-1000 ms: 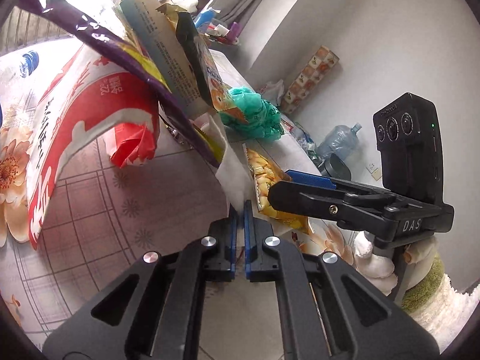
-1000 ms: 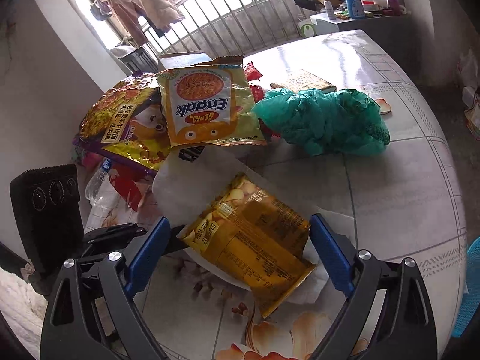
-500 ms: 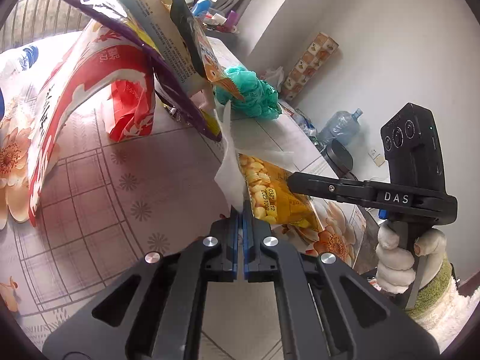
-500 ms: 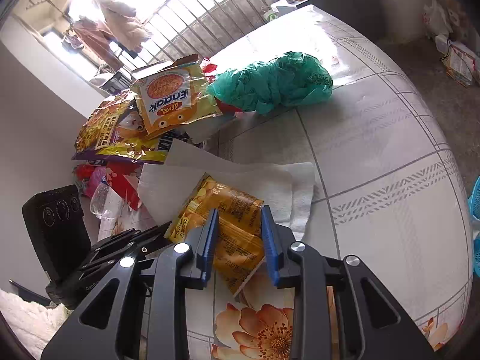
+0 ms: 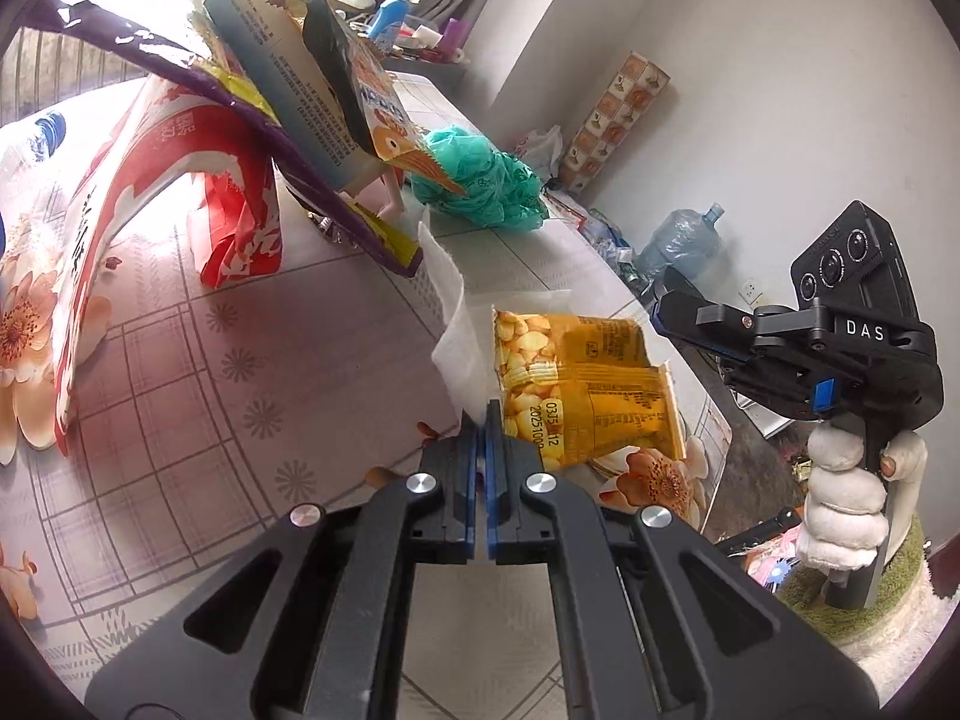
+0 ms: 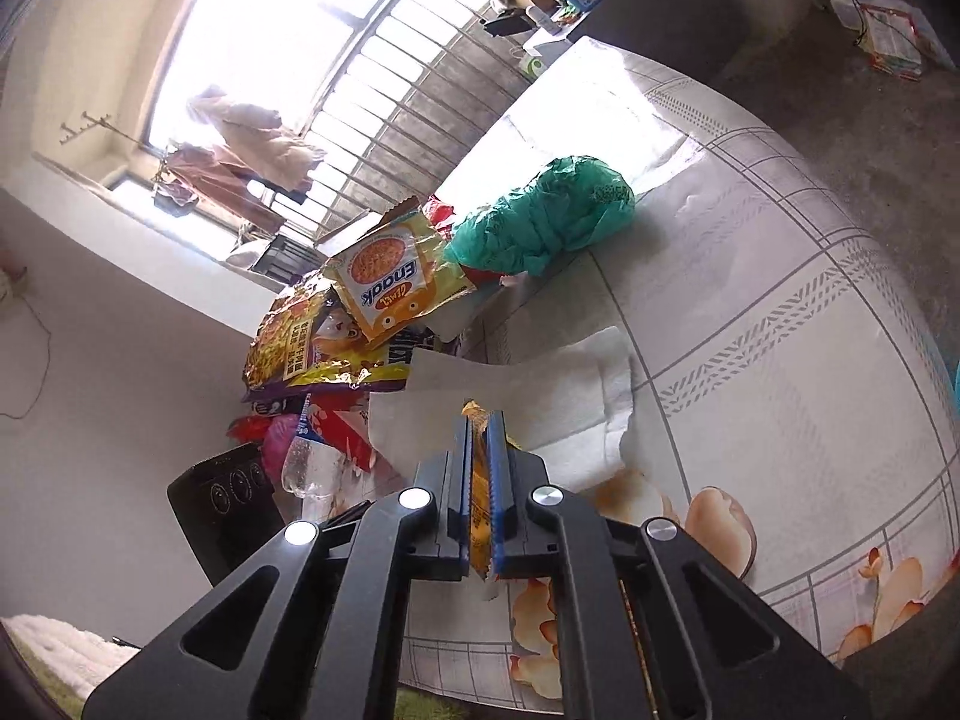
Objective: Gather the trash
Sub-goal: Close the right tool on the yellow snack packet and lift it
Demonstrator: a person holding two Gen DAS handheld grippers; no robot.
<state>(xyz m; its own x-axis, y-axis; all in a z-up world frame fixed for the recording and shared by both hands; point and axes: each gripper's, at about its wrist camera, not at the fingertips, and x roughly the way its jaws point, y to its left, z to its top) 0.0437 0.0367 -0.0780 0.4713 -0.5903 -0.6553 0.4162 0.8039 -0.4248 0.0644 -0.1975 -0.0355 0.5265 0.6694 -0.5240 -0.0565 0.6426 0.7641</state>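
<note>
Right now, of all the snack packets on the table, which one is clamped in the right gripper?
The yellow peanut packet lying on the white paper towel, apart from the stacked packets.

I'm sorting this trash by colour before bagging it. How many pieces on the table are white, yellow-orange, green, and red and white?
White: 1, the paper towel
Yellow-orange: 2, the peanut packet and the Enaak wrapper
Green: 1, the crumpled plastic bag
Red and white: 1, the large bag
Total: 5
</note>
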